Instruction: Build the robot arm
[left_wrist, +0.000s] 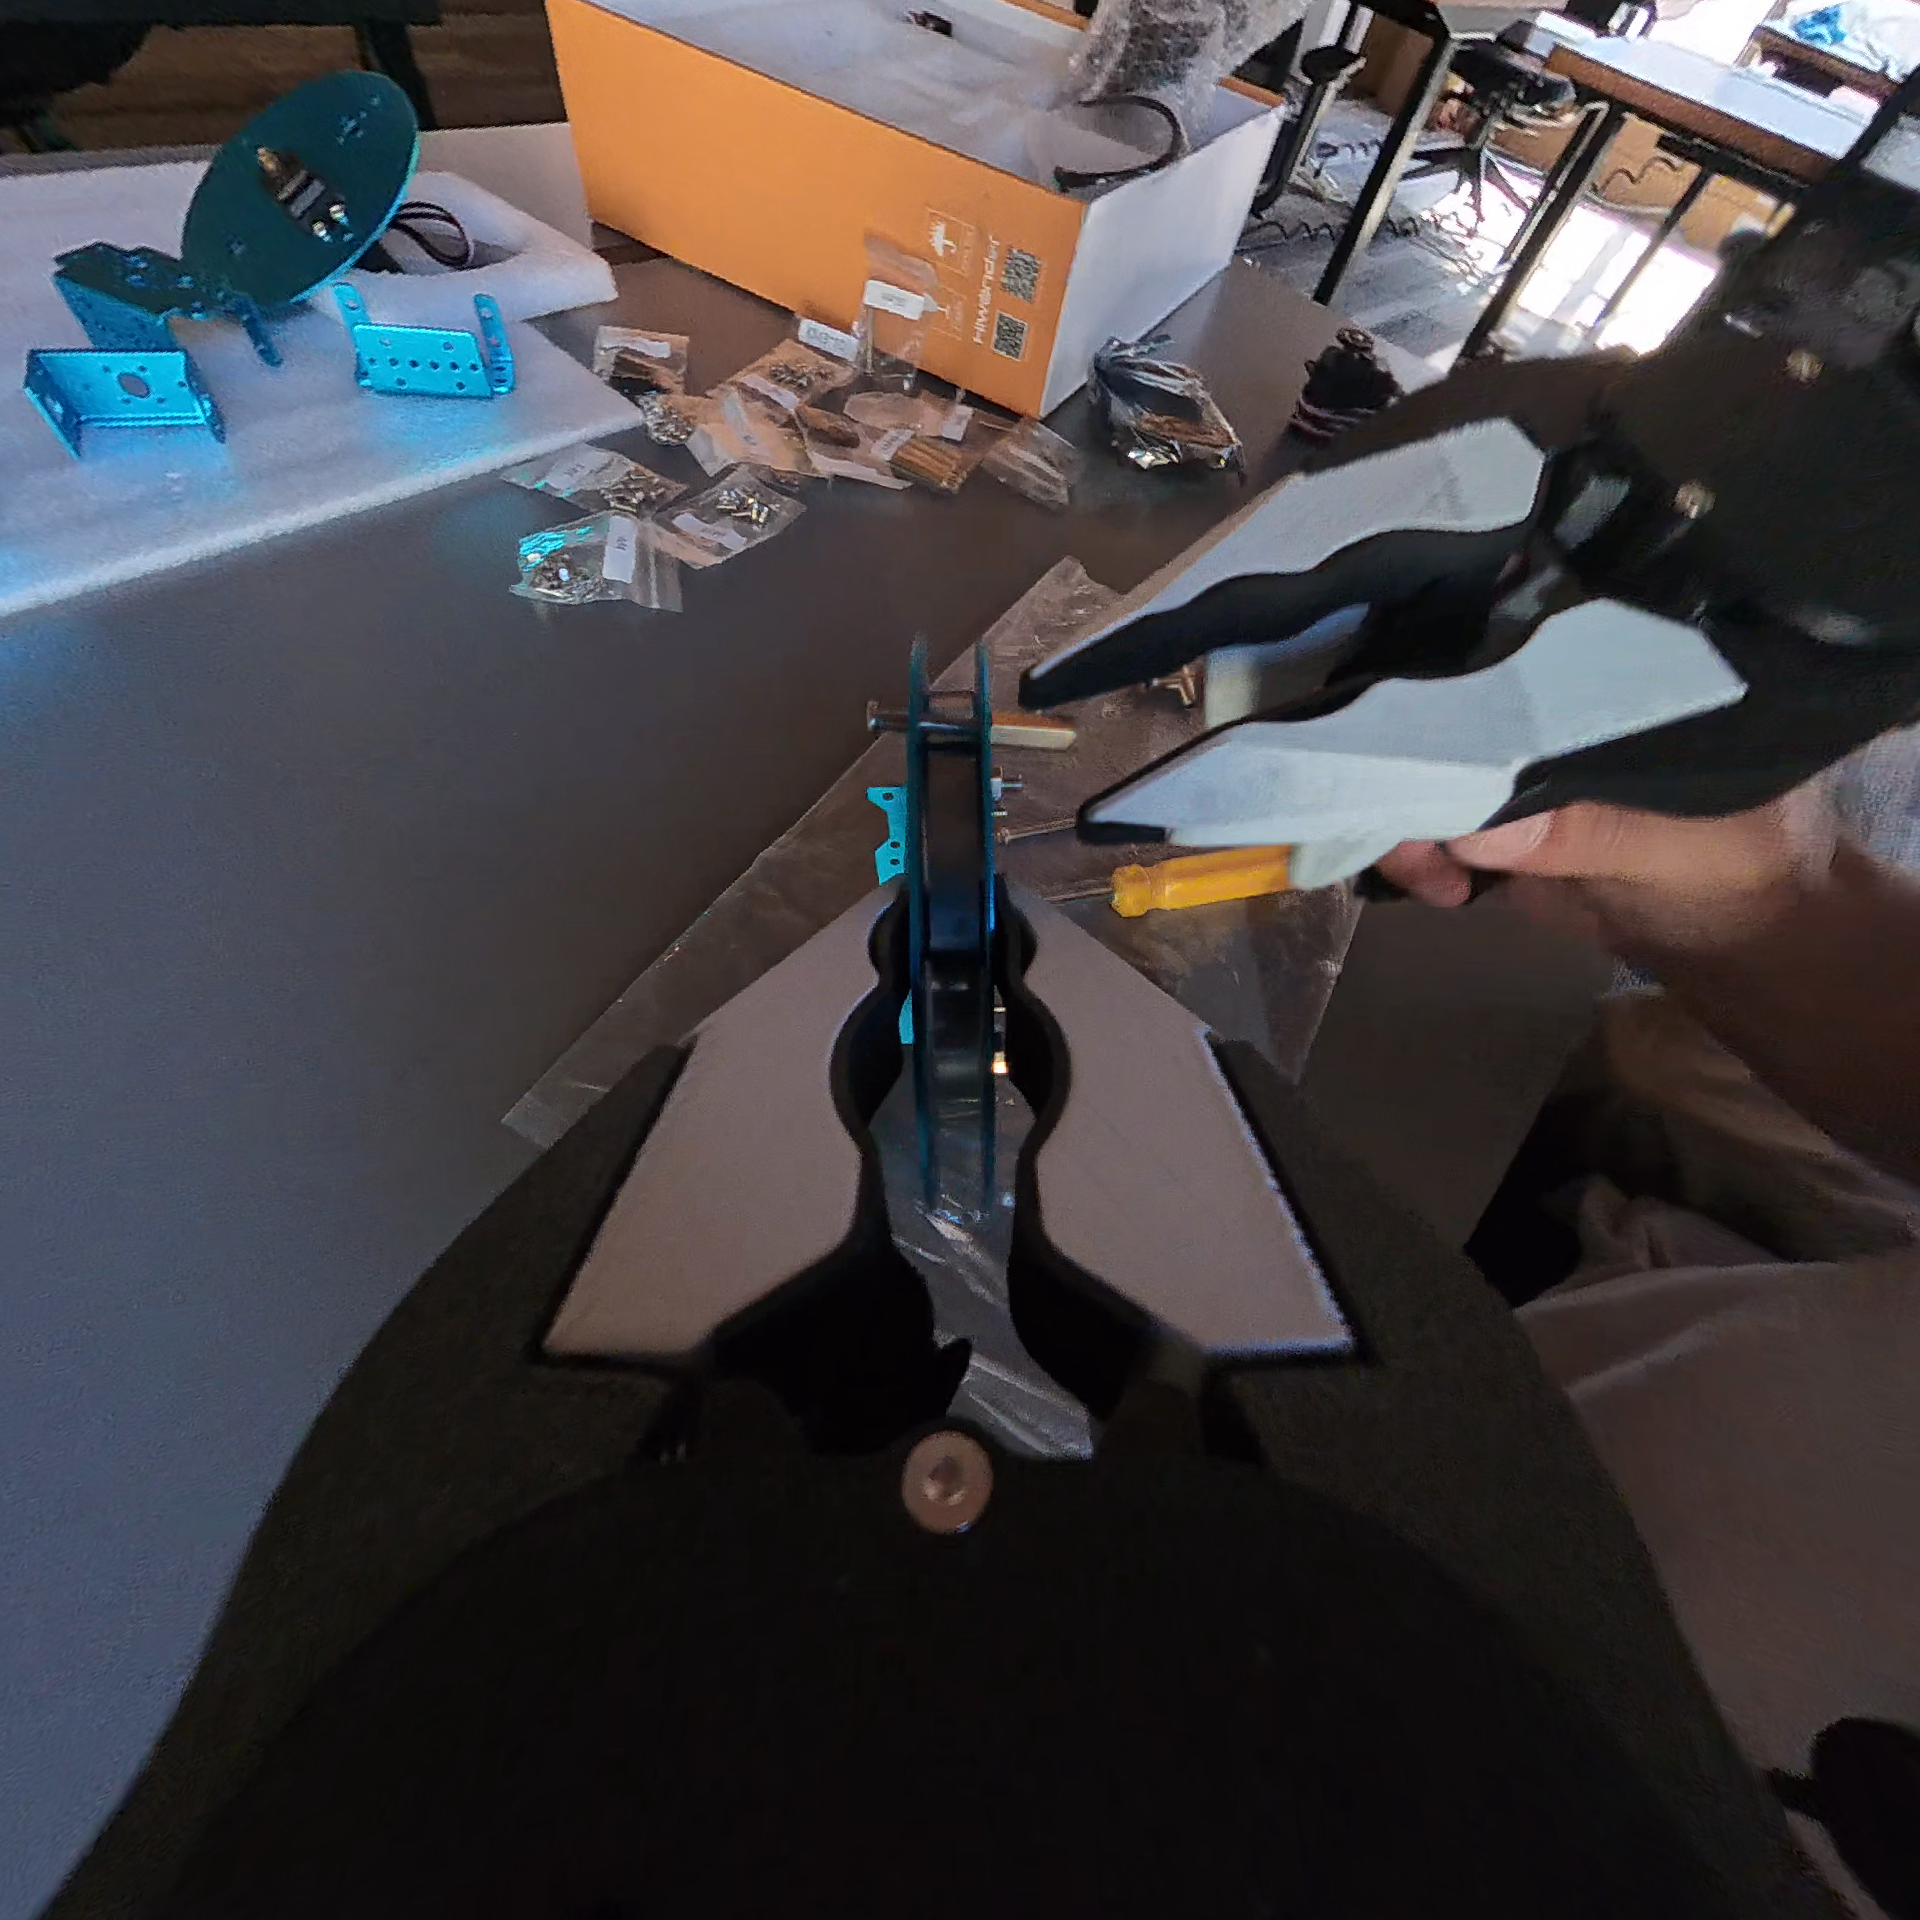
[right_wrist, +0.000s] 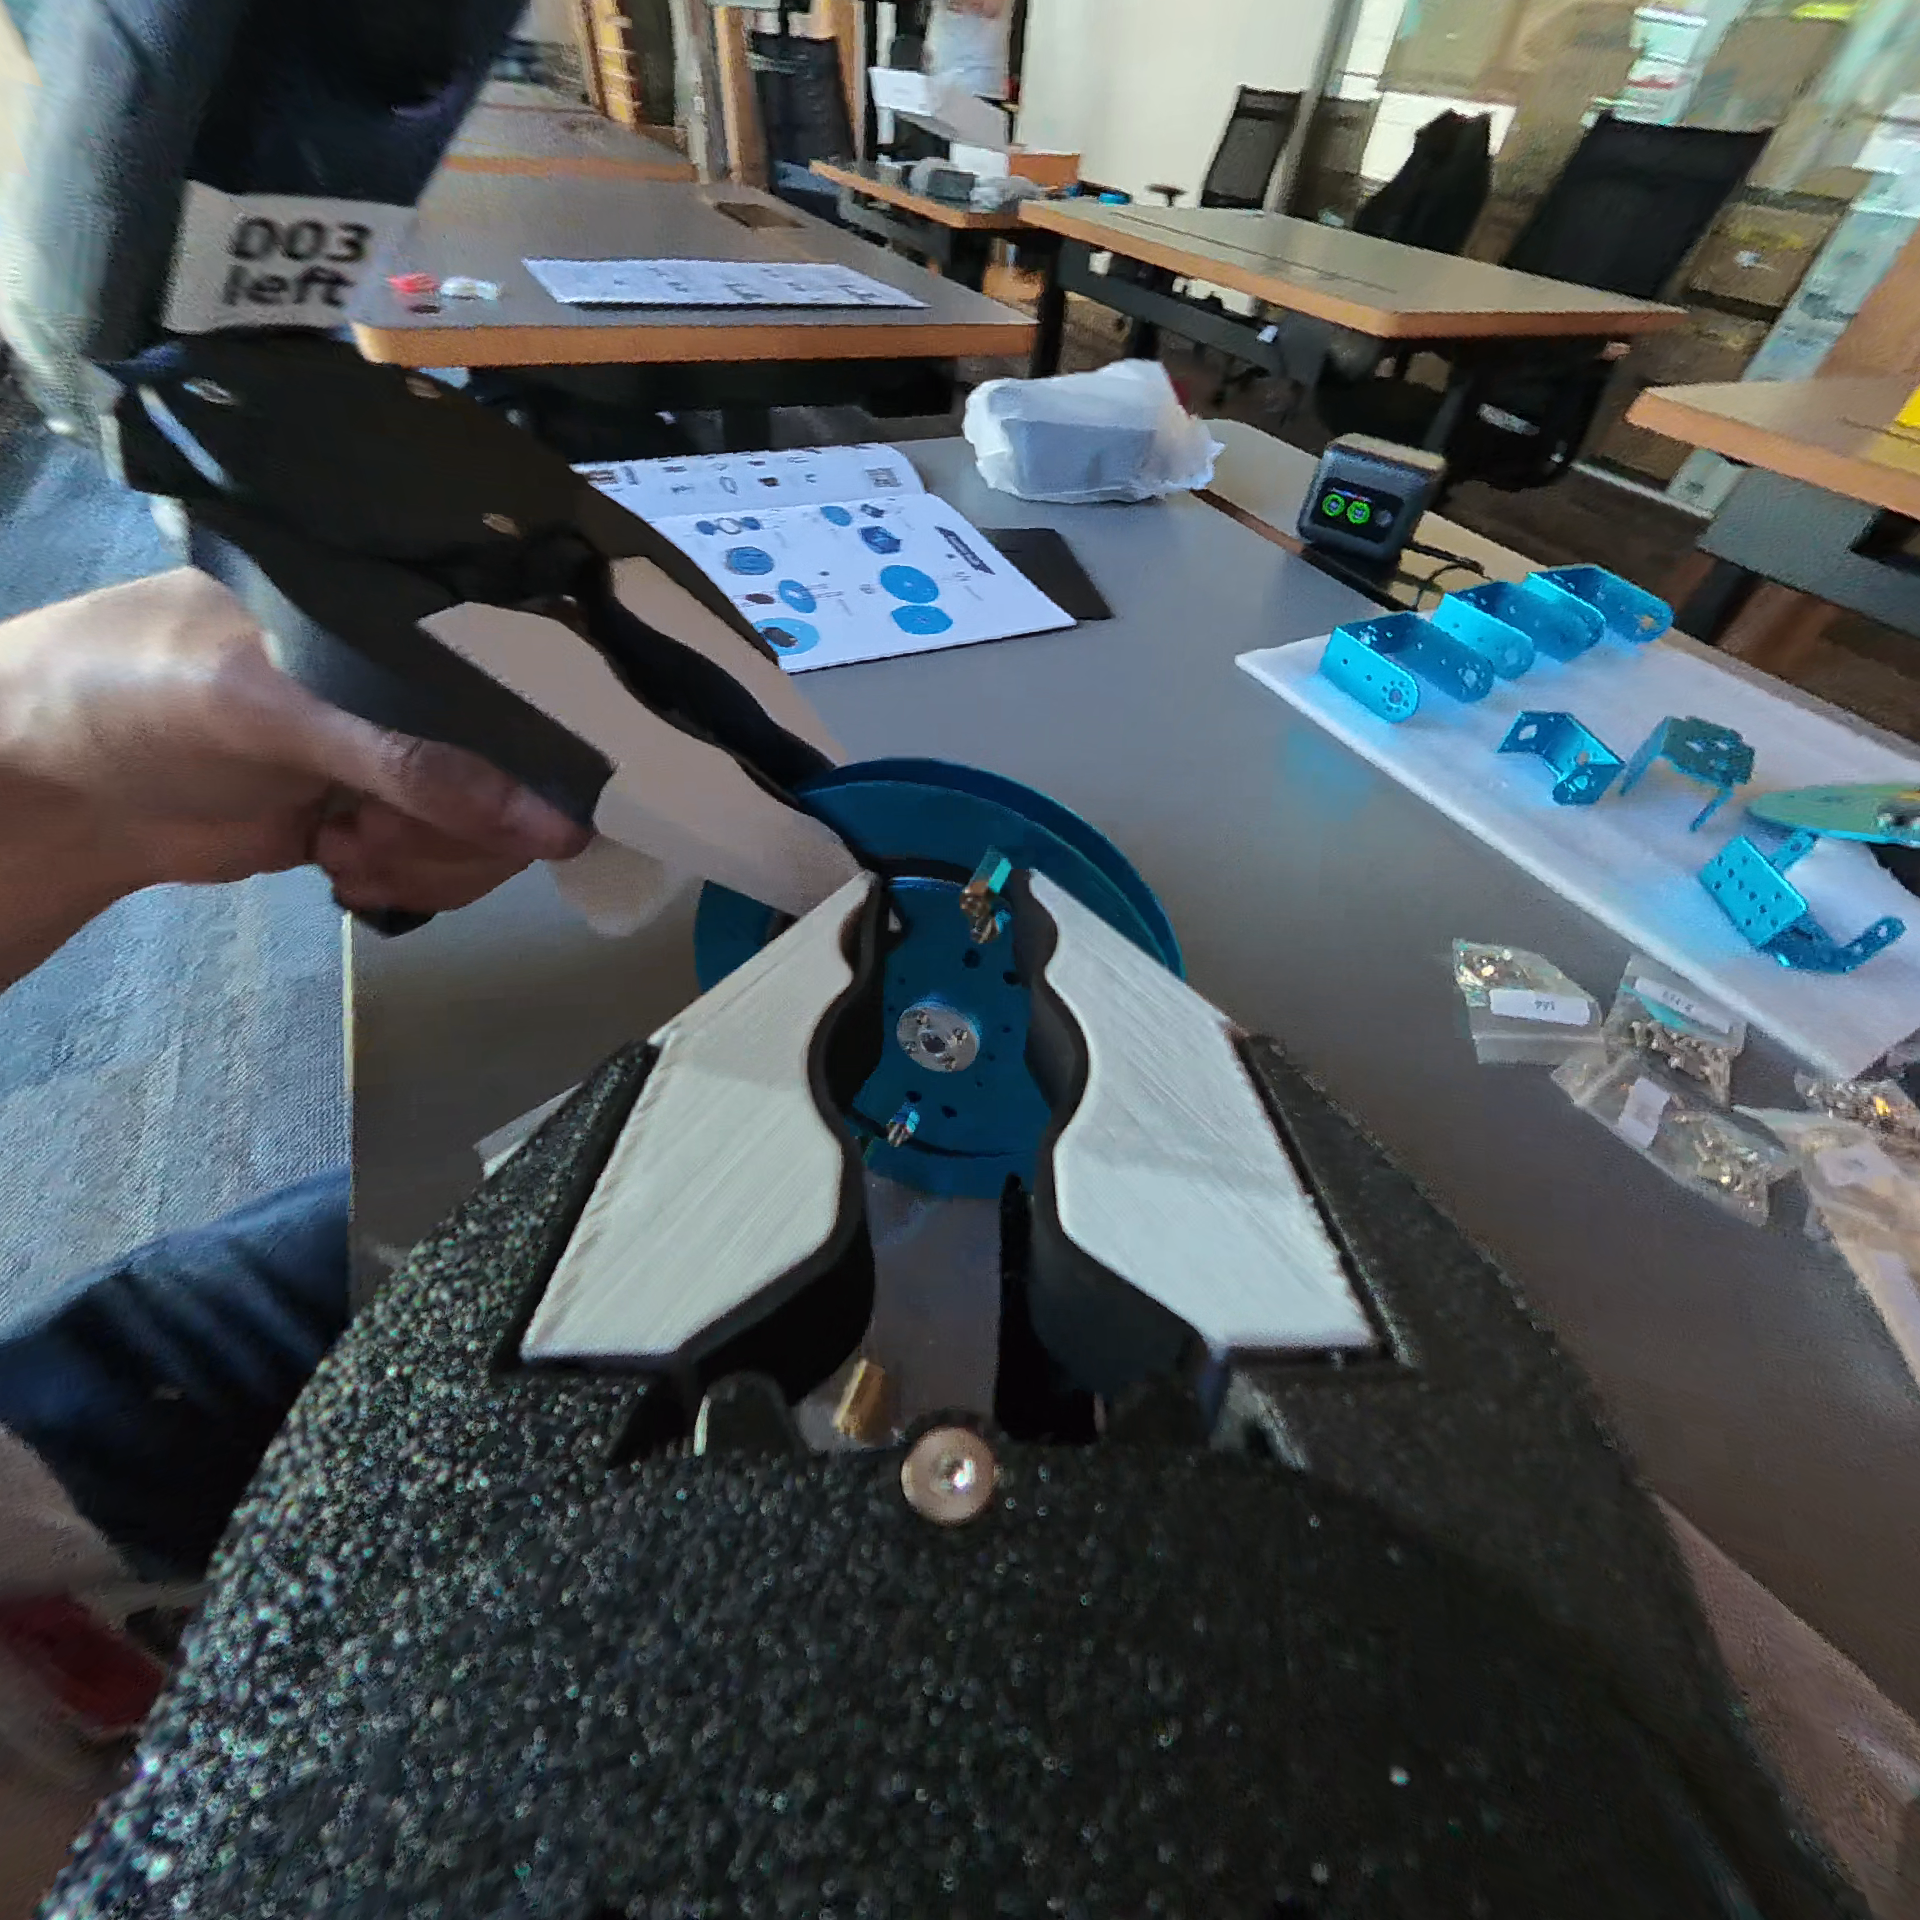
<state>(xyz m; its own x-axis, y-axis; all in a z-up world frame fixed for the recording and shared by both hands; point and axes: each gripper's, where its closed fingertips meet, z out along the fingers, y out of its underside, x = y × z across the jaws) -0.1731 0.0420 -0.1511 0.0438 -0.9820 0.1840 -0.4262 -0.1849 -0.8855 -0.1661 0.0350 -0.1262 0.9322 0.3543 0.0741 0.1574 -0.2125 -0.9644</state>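
Blue metal discs (left_wrist: 948, 831), two plates edge-on with a black block between them, stand upright in our left wrist view, clamped between the closed fingers of the left gripper (left_wrist: 951, 914) above the grey table (left_wrist: 312, 935). A screw (left_wrist: 904, 715) pokes out near the top of the discs. Our right gripper (left_wrist: 1049, 758) comes in from the right with its fingers a little apart and nothing between them, its tips just beside the discs. An orange-handled screwdriver (left_wrist: 1195, 881) lies on clear plastic film below it. Farther off we see small bags of screws (left_wrist: 727, 457), an orange and white box (left_wrist: 883, 197) and blue brackets (left_wrist: 426, 353) on white foam. In our right wrist view, the right gripper (right_wrist: 951, 904) is partly open and frames the flat face of the discs (right_wrist: 935, 1039) without visibly touching them. The left gripper (right_wrist: 831, 821) grips the discs' rim from the upper left. An open booklet (right_wrist: 831, 561) lies behind, and blue brackets (right_wrist: 1455, 649) and bags of screws (right_wrist: 1621, 1049) lie to the right.
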